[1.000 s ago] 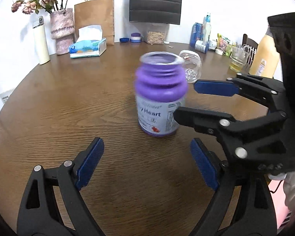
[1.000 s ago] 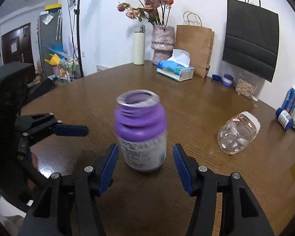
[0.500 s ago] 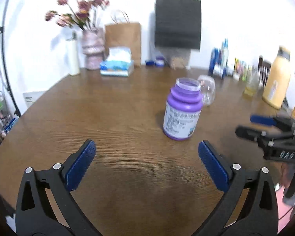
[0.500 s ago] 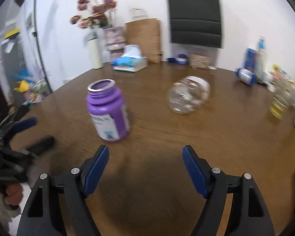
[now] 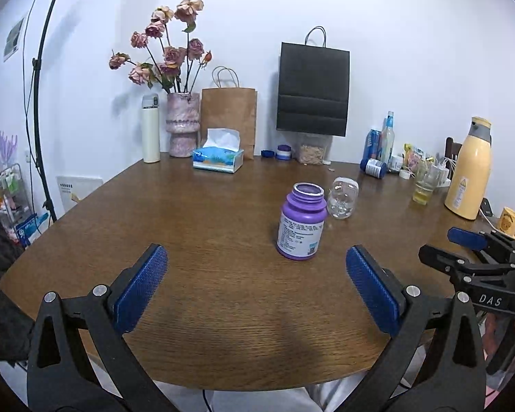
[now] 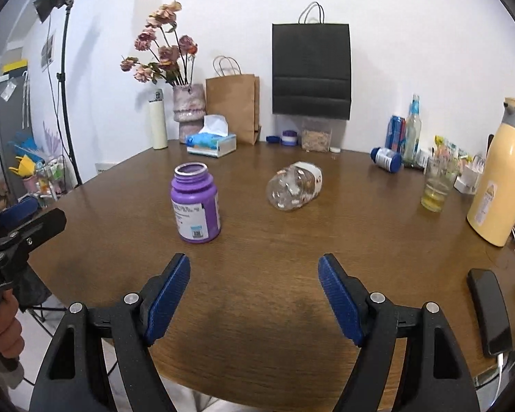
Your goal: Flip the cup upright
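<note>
A purple open-topped jar [image 5: 302,223] stands upright on the brown round table [image 5: 189,226]; it also shows in the right wrist view [image 6: 195,203]. A clear plastic jar [image 6: 294,190] lies on its side behind it, seen too in the left wrist view [image 5: 342,198]. My left gripper [image 5: 255,286] is open and empty, well back from the purple jar near the table's front edge. My right gripper [image 6: 254,297] is open and empty, also back near the front edge; it appears at the right of the left wrist view [image 5: 463,243].
A tissue box [image 5: 218,158], pink vase with roses [image 5: 182,123], white flask [image 5: 150,127] and paper bags [image 5: 229,116] line the back. A yellow thermos [image 6: 501,175], a glass of yellow liquid [image 6: 436,185] and bottles stand at right. A black phone [image 6: 489,312] lies at the right edge.
Both grippers have pulled back from the purple jar toward the table's front edge and opened wider. The jar stays upright, standing free on the table.
</note>
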`<act>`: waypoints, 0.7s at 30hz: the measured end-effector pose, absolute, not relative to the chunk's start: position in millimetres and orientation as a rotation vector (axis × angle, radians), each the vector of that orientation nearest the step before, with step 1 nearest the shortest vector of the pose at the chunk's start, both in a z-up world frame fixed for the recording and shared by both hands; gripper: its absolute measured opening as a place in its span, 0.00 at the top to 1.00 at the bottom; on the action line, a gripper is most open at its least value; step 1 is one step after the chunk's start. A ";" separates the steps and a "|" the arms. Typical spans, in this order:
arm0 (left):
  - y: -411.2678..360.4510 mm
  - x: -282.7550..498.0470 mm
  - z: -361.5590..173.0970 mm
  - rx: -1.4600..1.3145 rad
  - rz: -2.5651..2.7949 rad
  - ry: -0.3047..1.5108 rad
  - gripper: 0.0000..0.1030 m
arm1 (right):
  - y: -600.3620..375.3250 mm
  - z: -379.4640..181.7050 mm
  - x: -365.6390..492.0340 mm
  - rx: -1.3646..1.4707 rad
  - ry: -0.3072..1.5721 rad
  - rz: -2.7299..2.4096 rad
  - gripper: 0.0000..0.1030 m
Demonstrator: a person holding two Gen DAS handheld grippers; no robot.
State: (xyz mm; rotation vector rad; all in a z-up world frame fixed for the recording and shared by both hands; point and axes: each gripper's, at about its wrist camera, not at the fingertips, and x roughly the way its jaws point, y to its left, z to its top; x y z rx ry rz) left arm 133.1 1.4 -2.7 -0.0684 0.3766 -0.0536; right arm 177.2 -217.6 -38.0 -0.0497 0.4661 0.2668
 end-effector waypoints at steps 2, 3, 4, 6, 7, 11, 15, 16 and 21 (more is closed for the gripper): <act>2.6 131.4 0.3 -0.072 -0.061 0.369 0.00 | -217.1 -36.7 177.3 -0.040 0.460 0.275 0.21; 2.6 130.1 0.5 -0.070 -0.063 0.366 0.00 | -216.8 -35.9 176.6 -0.038 0.456 0.277 0.21; 1.9 129.5 1.0 -0.062 -0.061 0.362 0.00 | -216.9 -35.2 176.5 -0.037 0.450 0.278 0.21; -0.5 130.2 -0.4 -0.047 -0.055 0.366 0.00 | -217.9 -34.4 175.6 -0.037 0.447 0.273 0.21; -1.3 130.5 -0.8 -0.045 -0.055 0.370 0.00 | -217.9 -33.7 176.0 -0.036 0.449 0.274 0.21; -2.9 130.1 -1.6 -0.049 -0.058 0.371 0.00 | -220.2 -31.9 172.5 -0.032 0.437 0.273 0.21; -7.4 125.5 -0.9 -0.027 -0.031 0.360 0.00 | -220.0 -32.0 160.9 -0.050 0.412 0.263 0.21; -8.5 121.7 -0.7 -0.028 -0.021 0.350 0.00 | -219.4 -32.3 153.1 -0.063 0.388 0.260 0.21; -14.8 80.0 -4.5 -0.046 -0.014 0.258 0.00 | -228.9 -37.5 114.8 -0.019 0.321 0.266 0.20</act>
